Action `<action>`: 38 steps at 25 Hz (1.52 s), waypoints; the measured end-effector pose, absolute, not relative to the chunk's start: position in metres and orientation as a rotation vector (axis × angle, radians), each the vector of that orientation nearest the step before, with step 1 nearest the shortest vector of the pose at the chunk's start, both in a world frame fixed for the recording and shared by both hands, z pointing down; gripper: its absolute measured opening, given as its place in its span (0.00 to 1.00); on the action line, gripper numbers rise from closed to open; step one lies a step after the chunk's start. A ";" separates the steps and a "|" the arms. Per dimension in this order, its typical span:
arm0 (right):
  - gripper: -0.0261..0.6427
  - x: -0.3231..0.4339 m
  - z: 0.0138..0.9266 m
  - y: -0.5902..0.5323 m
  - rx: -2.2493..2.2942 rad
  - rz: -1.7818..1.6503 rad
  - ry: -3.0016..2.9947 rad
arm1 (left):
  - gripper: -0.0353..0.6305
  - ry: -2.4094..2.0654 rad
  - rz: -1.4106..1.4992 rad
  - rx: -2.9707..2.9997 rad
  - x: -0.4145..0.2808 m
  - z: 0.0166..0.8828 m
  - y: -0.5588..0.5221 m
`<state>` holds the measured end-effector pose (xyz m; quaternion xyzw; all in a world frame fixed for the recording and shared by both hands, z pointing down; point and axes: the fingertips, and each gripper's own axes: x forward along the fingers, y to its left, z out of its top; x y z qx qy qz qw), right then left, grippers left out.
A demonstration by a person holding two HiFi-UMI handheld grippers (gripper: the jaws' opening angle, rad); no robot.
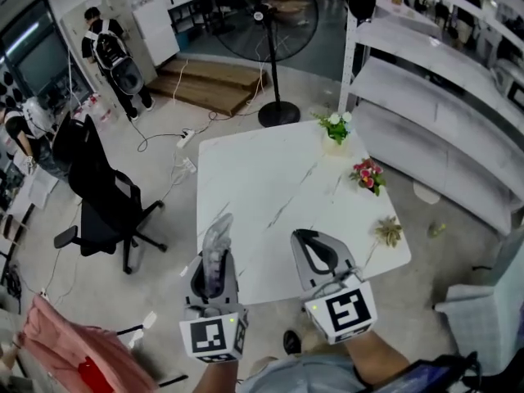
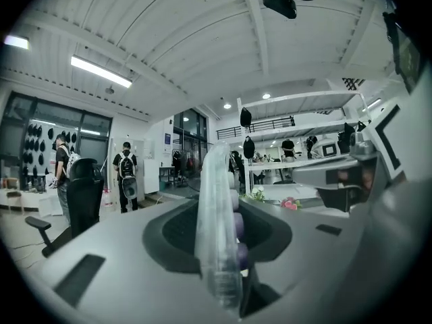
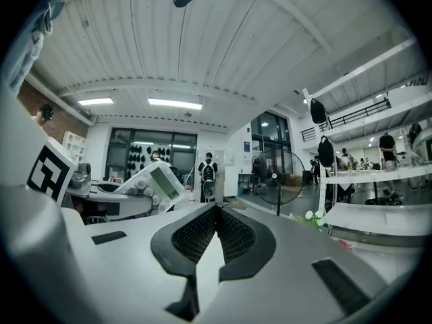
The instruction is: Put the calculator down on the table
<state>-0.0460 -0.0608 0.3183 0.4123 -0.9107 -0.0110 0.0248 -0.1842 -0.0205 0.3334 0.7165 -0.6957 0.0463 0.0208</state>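
Observation:
In the head view my left gripper (image 1: 215, 262) is shut on a pale calculator (image 1: 218, 240), gripped edge-on so it sticks forward over the near left edge of the white marble table (image 1: 262, 178). The left gripper view has the calculator (image 2: 217, 235) standing on edge between the pads, purple keys facing right. My right gripper (image 1: 311, 244) hovers over the table's near edge, shut and empty. In the right gripper view its pads (image 3: 202, 235) meet, and the calculator (image 3: 152, 184) shows at the left with its screen and keys visible.
On the table's right side stand a pot of white flowers (image 1: 336, 128), a red bouquet (image 1: 368, 176) and a dried sprig (image 1: 388, 231). A black office chair (image 1: 98, 195) is left of the table, a floor fan (image 1: 274, 56) behind it, white shelves (image 1: 442, 113) to the right. People stand far left.

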 end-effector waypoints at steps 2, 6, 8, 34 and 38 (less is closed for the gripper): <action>0.07 -0.046 0.330 -0.077 1.271 0.006 -2.809 | 0.25 -2.146 0.177 2.213 -0.183 0.343 -0.037; 0.07 -0.048 0.348 -0.118 1.246 0.070 -2.803 | 0.25 -2.152 0.236 2.189 -0.183 0.351 -0.081; 0.07 -0.046 0.352 -0.140 1.239 0.105 -2.810 | 0.25 -2.134 0.298 2.161 -0.179 0.351 -0.102; 0.07 -0.064 0.346 -0.269 1.179 0.128 -2.849 | 0.25 -2.117 0.324 2.213 -0.180 0.354 -0.236; 0.07 -0.069 0.364 -0.272 1.181 0.145 -2.804 | 0.25 -2.069 0.344 2.202 -0.186 0.389 -0.241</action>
